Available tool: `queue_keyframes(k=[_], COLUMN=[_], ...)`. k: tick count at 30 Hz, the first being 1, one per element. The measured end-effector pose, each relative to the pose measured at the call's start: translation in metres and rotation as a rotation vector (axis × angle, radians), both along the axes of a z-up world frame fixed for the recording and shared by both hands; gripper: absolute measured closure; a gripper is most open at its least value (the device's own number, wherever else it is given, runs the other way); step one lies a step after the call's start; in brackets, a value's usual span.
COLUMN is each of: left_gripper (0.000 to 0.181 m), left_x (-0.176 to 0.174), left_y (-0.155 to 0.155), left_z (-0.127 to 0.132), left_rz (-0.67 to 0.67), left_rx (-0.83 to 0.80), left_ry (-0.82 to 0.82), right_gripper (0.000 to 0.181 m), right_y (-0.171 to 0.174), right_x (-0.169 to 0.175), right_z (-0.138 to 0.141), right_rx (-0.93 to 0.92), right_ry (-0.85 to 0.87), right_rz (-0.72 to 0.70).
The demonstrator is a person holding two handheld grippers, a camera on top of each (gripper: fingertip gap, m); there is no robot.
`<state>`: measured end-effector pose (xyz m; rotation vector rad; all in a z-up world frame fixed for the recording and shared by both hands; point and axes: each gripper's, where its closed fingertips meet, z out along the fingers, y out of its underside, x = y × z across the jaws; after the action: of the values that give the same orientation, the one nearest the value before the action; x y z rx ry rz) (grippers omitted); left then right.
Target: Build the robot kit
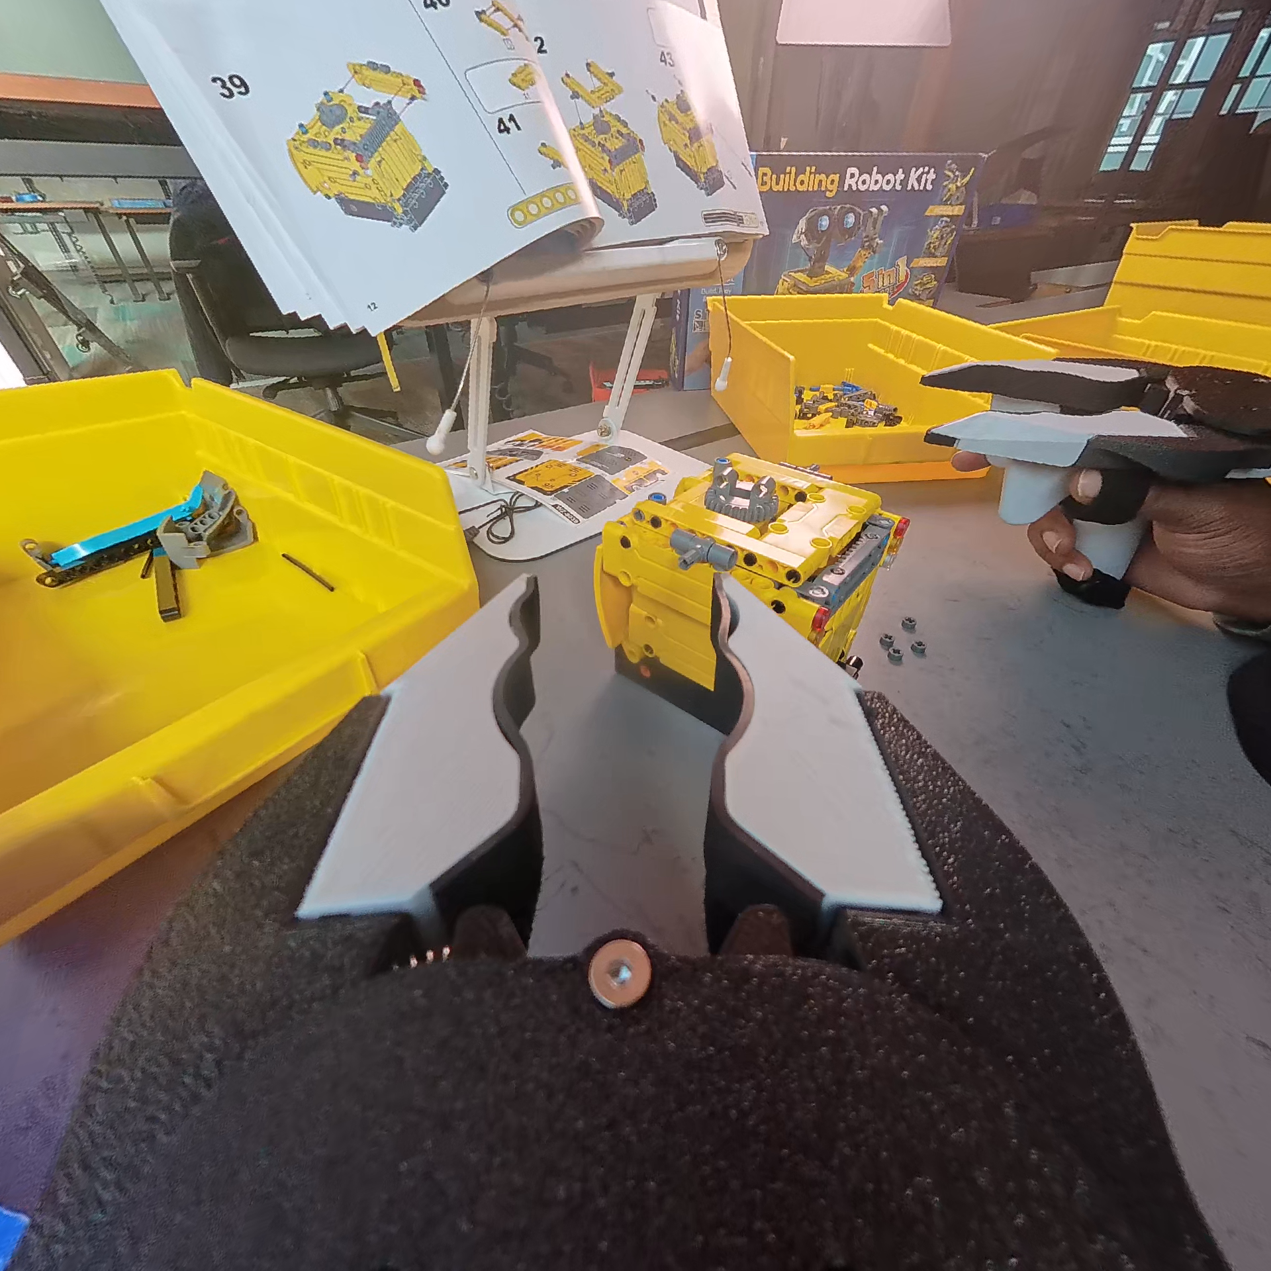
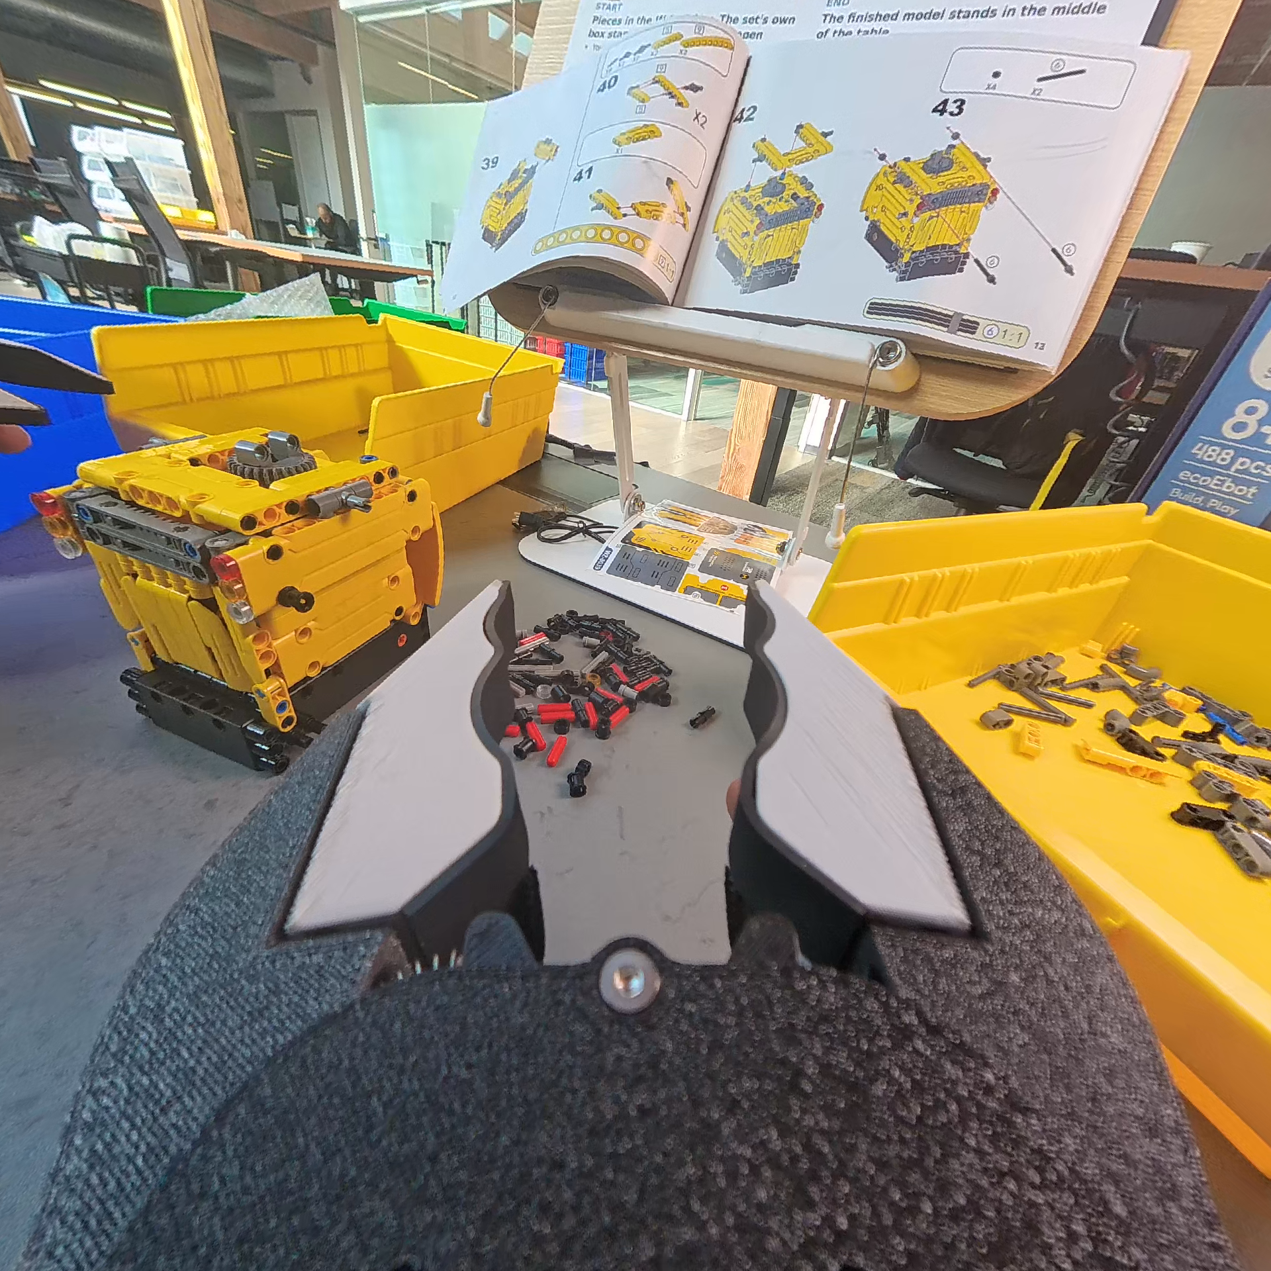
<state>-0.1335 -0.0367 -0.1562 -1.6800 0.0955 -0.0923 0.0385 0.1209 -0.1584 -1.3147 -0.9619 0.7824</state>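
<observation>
A yellow brick-built model (image 1: 743, 550) on a black base stands on the grey table, with a grey gear on top. My left gripper (image 1: 626, 591) is open and empty, just in front of the model, its right fingertip overlapping the model's near face. My right gripper (image 2: 629, 591) is open and empty, above a loose pile of black and red pins (image 2: 584, 681). The model (image 2: 241, 571) stands to its left. The right gripper (image 1: 927, 407), held by a hand, also shows at the right of the left wrist view. The left gripper's tips (image 2: 48, 399) show at the left edge of the right wrist view.
An open instruction booklet (image 2: 825, 192) rests on a white stand behind the model. A yellow bin (image 1: 275, 750) at left holds blue and grey parts. Another yellow bin (image 2: 963, 591) at right holds several grey pieces. A kit box (image 1: 860, 220) stands behind. Small grey pieces (image 1: 901, 639) lie by the model.
</observation>
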Motion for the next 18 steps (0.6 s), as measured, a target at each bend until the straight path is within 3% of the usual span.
queue_keyframes(k=[18], left_gripper=[0.131], left_x=[0.0012], left_y=[-0.0001], left_z=[0.0014], left_rz=[0.0], left_rx=[0.004], left_ry=[0.001], right_gripper=[0.115], right_y=[-0.0013], right_x=[-0.0006], right_z=[-0.0006], right_rx=[0.002], right_ry=[-0.005], right_rz=[0.008])
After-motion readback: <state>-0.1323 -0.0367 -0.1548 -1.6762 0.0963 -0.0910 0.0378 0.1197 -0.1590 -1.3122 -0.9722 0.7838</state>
